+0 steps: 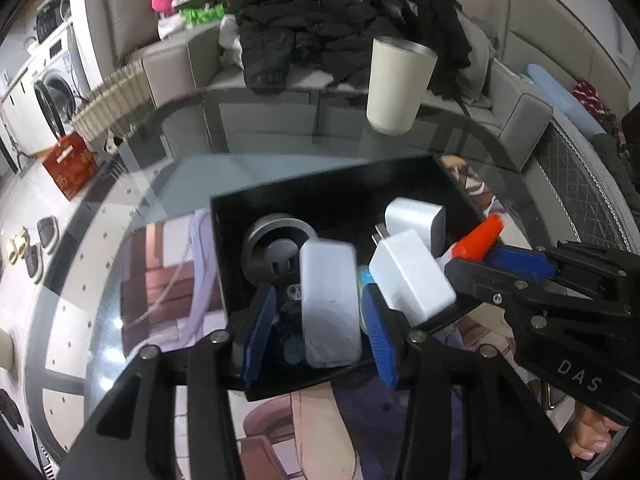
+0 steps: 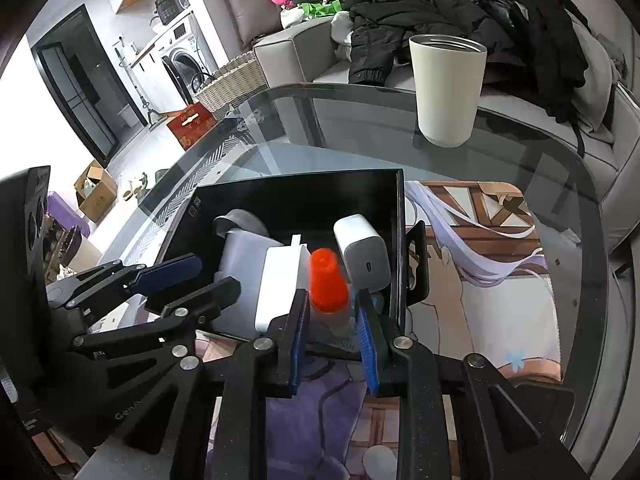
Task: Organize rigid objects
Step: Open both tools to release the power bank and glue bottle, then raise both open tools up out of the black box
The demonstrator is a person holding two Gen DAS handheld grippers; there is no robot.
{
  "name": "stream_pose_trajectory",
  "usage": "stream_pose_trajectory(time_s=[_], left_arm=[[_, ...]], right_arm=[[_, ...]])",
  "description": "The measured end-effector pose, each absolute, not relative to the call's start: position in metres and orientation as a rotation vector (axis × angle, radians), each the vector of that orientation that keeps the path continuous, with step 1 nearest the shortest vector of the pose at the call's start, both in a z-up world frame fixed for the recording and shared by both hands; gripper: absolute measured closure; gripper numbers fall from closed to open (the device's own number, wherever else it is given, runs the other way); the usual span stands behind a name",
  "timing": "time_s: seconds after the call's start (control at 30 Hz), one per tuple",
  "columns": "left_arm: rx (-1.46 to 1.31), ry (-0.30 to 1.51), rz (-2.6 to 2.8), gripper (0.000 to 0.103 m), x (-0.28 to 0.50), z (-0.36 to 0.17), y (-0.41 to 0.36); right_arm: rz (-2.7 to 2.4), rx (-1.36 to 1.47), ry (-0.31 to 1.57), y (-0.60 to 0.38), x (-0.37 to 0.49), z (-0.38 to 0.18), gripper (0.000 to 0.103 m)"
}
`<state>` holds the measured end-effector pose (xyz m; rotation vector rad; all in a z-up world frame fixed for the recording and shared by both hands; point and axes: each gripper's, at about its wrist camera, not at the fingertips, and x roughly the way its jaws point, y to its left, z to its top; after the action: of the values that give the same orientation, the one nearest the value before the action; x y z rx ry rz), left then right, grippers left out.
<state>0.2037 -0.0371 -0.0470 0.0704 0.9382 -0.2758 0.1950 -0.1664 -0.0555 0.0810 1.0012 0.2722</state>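
Note:
A black box (image 1: 320,188) (image 2: 296,192) sits on the glass table and holds a grey round hub (image 1: 276,248), a white power bank (image 1: 330,304), a white plug charger (image 1: 412,272) (image 2: 280,284) and a white-grey charger (image 1: 416,216) (image 2: 362,250). My left gripper (image 1: 320,316) is open over the box, its jaws on either side of the power bank without touching it. My right gripper (image 2: 332,316) is shut on a small bottle with an orange-red cap (image 2: 326,280) (image 1: 480,236), held at the box's near right corner.
A cream tumbler (image 1: 398,84) (image 2: 448,92) stands at the table's far side. A printed mat (image 2: 480,264) lies under and right of the box. A sofa piled with black clothes (image 2: 440,12) is behind the table. A wicker basket (image 2: 232,80) stands on the floor at the left.

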Motion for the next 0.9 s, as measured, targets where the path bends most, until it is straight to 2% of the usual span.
stream_pose_trajectory(time_s=[0.07, 0.3, 0.37, 0.5, 0.6, 0.67, 0.73, 0.77, 0.8, 0.87, 0.9], left_arm=[[0.085, 0.898, -0.261, 0.044, 0.199, -0.040, -0.038], [0.033, 0.770, -0.236, 0.044, 0.179, -0.014, -0.026], [0.021, 0.698, -0.216, 0.044, 0.169, -0.002, -0.021], [0.030, 0.512, -0.170, 0.044, 0.140, 0.024, -0.014], [0.016, 0.411, -0.122, 0.043, 0.123, 0.036, -0.007], [0.003, 0.386, -0.096, 0.041, 0.117, 0.040, -0.001], [-0.002, 0.382, -0.075, 0.037, 0.110, 0.041, 0.006], [-0.006, 0.380, -0.076, 0.031, 0.107, 0.041, 0.009], [-0.019, 0.370, -0.081, 0.019, 0.101, 0.042, 0.014], [-0.029, 0.309, -0.069, 0.006, 0.087, 0.043, 0.023], [-0.013, 0.281, -0.057, 0.003, 0.081, 0.044, 0.023]], right_arm=[[0.282, 0.084, 0.986, -0.167, 0.192, -0.051, 0.072], [0.285, 0.079, 0.851, -0.165, 0.169, -0.022, 0.067], [0.283, 0.076, 0.782, -0.164, 0.160, -0.010, 0.058], [0.292, 0.059, 0.606, -0.163, 0.133, 0.019, 0.050], [0.281, 0.036, 0.462, -0.160, 0.108, 0.040, 0.039], [0.269, 0.043, 0.393, -0.161, 0.095, 0.049, 0.023], [0.266, 0.058, 0.337, -0.165, 0.082, 0.055, 0.017], [0.261, 0.063, 0.319, -0.166, 0.076, 0.057, 0.016], [0.261, 0.065, 0.317, -0.167, 0.073, 0.058, 0.015], [0.262, 0.083, 0.319, -0.169, 0.066, 0.056, 0.013], [0.260, 0.090, 0.323, -0.170, 0.062, 0.055, 0.012]])
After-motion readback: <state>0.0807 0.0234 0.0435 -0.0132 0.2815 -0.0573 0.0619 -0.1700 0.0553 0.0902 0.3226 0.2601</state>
